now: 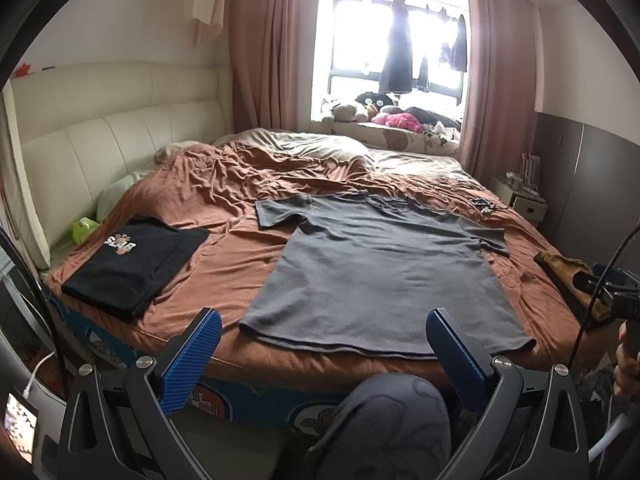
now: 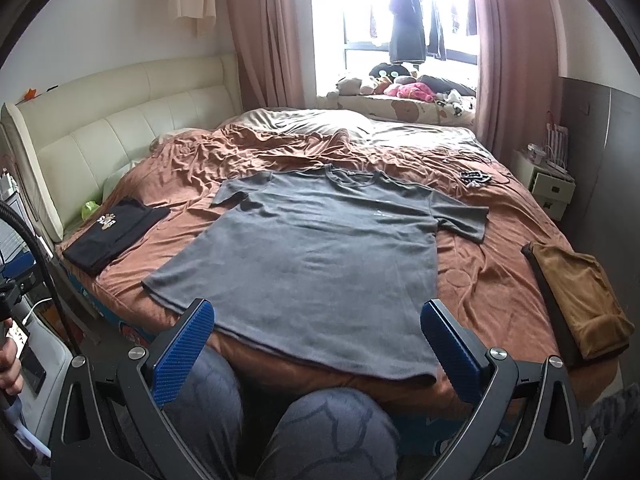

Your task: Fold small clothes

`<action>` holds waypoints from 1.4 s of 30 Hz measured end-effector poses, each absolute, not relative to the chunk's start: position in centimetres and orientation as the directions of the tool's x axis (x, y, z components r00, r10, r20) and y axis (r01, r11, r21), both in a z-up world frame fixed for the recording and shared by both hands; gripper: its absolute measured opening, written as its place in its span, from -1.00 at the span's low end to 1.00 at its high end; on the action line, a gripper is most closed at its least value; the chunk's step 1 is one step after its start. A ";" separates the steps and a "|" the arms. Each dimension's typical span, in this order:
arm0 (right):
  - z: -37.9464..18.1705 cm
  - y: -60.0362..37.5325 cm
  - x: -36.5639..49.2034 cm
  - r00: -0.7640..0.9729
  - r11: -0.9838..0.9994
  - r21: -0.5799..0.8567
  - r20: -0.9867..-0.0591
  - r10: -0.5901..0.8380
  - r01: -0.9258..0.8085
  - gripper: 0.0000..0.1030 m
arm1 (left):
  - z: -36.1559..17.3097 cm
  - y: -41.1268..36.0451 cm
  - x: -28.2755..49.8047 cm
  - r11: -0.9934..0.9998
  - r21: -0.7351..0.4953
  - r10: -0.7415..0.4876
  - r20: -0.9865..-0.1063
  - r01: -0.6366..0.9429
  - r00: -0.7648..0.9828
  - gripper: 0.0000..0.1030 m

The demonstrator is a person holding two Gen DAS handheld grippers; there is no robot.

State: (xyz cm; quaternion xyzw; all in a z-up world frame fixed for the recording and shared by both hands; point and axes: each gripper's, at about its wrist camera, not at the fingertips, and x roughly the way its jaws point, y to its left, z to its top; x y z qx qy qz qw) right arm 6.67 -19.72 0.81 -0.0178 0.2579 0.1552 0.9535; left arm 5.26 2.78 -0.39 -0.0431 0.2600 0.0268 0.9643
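Note:
A grey T-shirt [image 1: 376, 268] lies spread flat on the brown bedsheet, collar away from me, hem at the near edge; it also shows in the right wrist view [image 2: 316, 256]. A folded black shirt with a paw logo [image 1: 132, 264] lies to its left, also in the right wrist view [image 2: 116, 236]. A folded tan garment [image 2: 580, 300] lies to its right, partly seen in the left wrist view [image 1: 568, 276]. My left gripper [image 1: 324, 332] is open and empty, held off the bed's near edge before the hem. My right gripper [image 2: 316, 324] is open and empty above the hem.
The bed [image 2: 500, 280] has a cream headboard [image 1: 100, 148] at left and rumpled covers at the back. A small dark cable bundle [image 2: 474, 178] lies on the sheet at right. A white nightstand [image 2: 548, 188] stands at right. The person's knees [image 2: 328, 432] are below the grippers.

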 end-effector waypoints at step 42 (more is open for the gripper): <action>0.0 -17.2 27.5 0.783 0.961 0.039 -0.572 0.247 -0.275 1.00 | -1.2 8.7 25.8 0.972 -0.006 0.186 -0.593 -0.236 0.783 0.99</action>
